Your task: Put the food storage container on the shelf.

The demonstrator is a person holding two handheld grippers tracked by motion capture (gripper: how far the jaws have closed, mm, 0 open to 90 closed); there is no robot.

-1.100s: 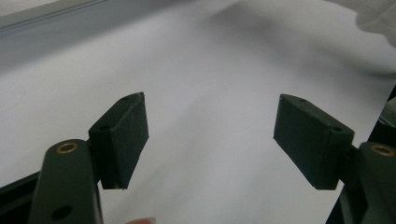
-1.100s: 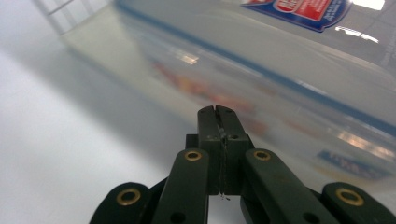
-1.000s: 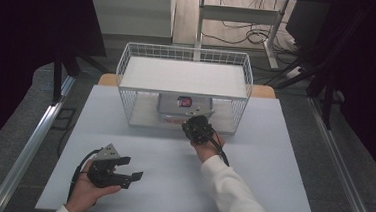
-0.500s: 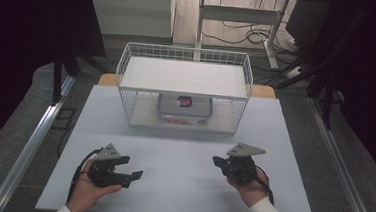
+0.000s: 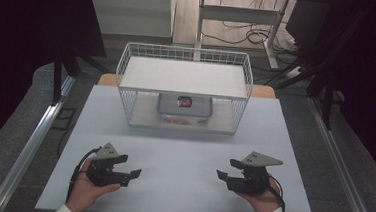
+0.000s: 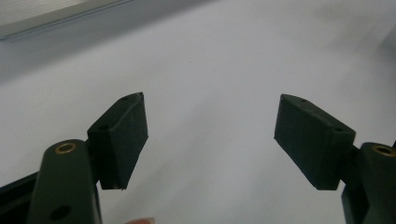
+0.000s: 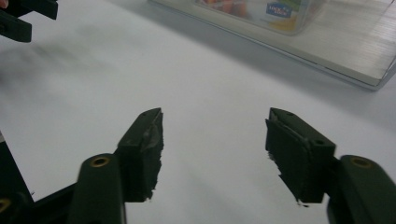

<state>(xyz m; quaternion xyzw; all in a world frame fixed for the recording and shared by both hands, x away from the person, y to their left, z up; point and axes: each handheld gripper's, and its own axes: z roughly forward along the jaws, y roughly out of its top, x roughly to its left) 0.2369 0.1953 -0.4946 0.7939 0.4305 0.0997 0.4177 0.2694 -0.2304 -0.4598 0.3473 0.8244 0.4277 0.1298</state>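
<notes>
A clear lidded food container (image 5: 184, 108) with a red label sits on the lower board of a white wire rack (image 5: 128, 72) at the back of the table. In the right gripper view the container (image 7: 261, 11) lies far ahead at the top. My right gripper (image 5: 225, 169) is held near the table's front right, well away from the rack. Its jaws (image 7: 215, 149) have just been opening and stand open over bare tabletop. My left gripper (image 5: 130, 166) rests at the front left, open (image 6: 210, 135), with nothing between its pads.
The white table (image 5: 183, 151) stretches between the two hands and the rack. Metal rails (image 5: 38, 135) run along both sides of the table. A desk frame and cables (image 5: 241, 34) stand on the floor behind the rack. The left gripper (image 7: 23, 18) shows in the right gripper view's top left corner.
My right hand has drawn back from the rack's opening by the container to the front right of the table, and its jaws now stand apart. The left hand has stayed put.
</notes>
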